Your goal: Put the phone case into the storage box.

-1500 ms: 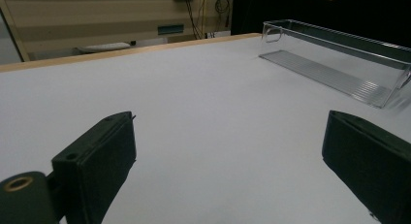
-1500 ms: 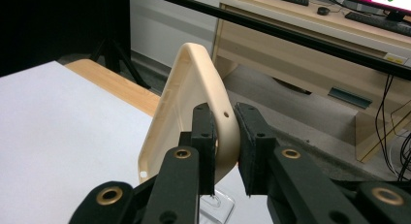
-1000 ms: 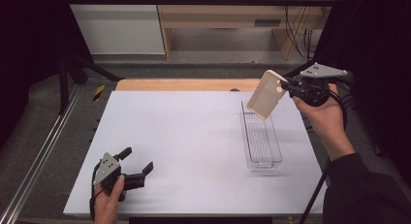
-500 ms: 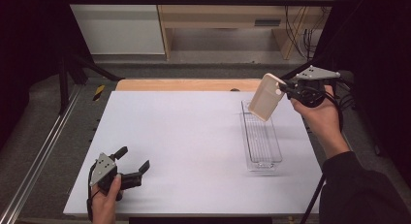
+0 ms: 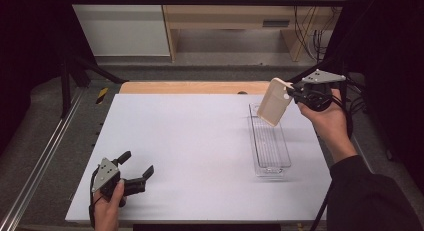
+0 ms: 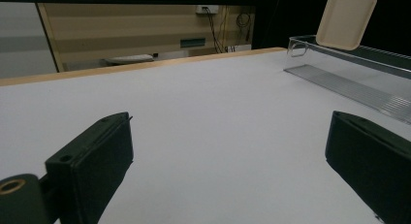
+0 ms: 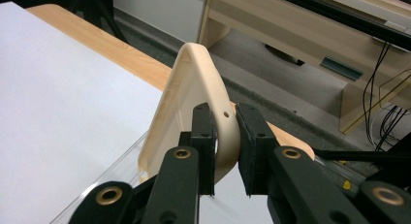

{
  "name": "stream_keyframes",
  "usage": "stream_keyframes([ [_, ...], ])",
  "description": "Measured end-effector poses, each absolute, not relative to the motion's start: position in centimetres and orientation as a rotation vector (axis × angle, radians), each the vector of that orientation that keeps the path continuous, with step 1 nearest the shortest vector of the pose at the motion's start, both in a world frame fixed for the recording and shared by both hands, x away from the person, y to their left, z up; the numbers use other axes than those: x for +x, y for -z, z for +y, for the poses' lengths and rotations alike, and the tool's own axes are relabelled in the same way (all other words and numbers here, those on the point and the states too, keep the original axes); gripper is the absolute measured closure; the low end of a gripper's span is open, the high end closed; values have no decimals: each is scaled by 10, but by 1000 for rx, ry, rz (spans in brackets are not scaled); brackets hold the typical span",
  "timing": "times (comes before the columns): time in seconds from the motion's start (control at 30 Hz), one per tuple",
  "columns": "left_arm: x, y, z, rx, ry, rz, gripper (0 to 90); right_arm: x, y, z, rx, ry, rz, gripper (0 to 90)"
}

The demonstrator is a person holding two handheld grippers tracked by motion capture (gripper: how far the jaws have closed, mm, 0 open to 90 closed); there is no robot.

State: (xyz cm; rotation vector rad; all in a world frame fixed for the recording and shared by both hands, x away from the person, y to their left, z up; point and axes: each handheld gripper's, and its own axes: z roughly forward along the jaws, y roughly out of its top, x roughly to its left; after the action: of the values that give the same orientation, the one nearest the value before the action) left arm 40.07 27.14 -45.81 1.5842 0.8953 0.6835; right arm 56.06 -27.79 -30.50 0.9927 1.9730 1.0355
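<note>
The right hand-held gripper (image 5: 295, 95) is clenched on a cream, flat, round-cornered plastic lid (image 5: 274, 102), tilted over the twelve o'clock end of the long clear plastic tray (image 5: 270, 148); the tray's long axis runs twelve-to-six.

Cream lid (image 5: 274, 101) – clear ribbed tray (image 5: 270, 150) – white table (image 5: 190, 141), black right claw (image 7: 226, 151).
</note>
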Motion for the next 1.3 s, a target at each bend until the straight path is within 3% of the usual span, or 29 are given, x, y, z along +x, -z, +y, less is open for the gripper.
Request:
stream_keyframes([
  [1.3,400,458,266,1605,-676,868,31,578,318,-262,977,-994,2000,785],
])
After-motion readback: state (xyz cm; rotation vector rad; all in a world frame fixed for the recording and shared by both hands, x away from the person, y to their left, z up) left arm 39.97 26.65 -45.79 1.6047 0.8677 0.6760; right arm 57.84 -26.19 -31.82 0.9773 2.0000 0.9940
